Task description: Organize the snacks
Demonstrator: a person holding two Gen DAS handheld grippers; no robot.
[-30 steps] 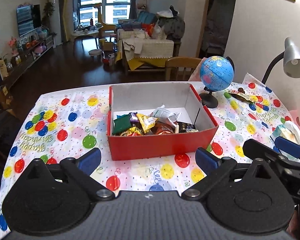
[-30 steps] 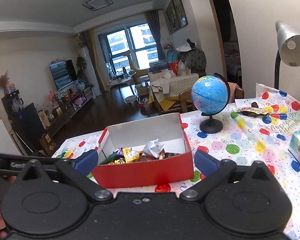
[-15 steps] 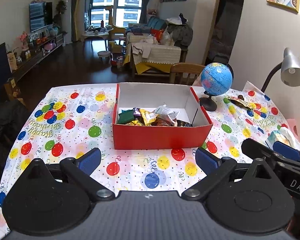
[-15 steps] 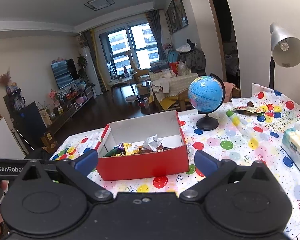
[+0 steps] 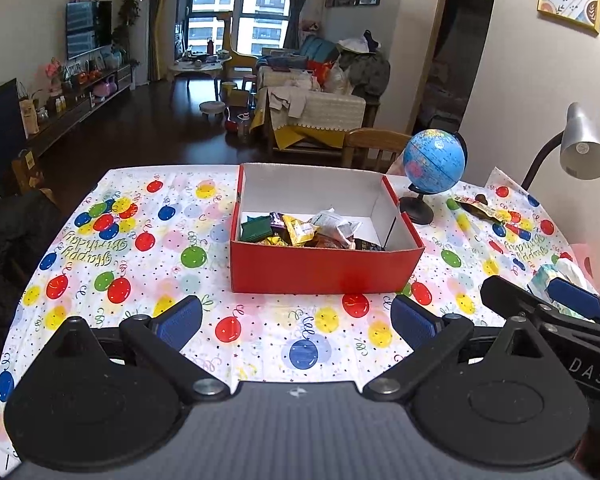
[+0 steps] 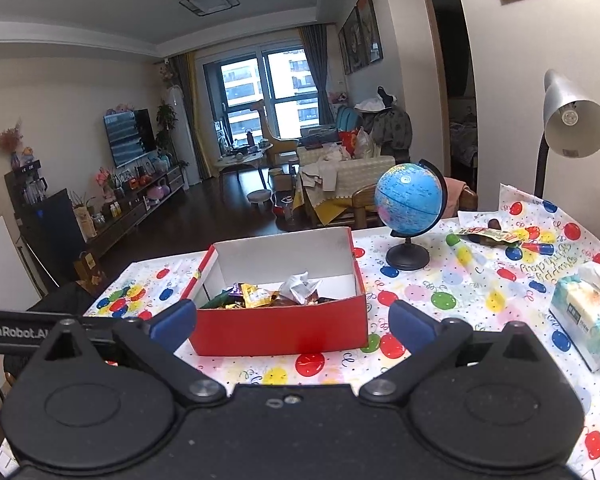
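Both black two-finger grippers, left (image 5: 296, 318) and right (image 6: 292, 324), spread wide and empty, near red cardboard box (image 5: 324, 272) holding wrapped snacks (image 5: 300, 230), blue globe (image 5: 434, 160) far right

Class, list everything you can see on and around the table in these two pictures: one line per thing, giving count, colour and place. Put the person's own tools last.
Box: one, red outside and white inside, open, middle of the table.
Wrapped snacks: a heap, count unclear, green, yellow, silver and dark, inside the box.
Globe: one, blue on a black stand, right of the box.
Loose snack packet: one, green and yellow, far right behind the globe.
Tissue pack: one, white and pale green, right edge.
Lamp: one, silver, far right.
Tablecloth: one, white with coloured balloons.
Chair: one, wooden, behind the table.
Left tool: black, blue pads, open, empty.
Right tool: black, blue pads, open, empty.
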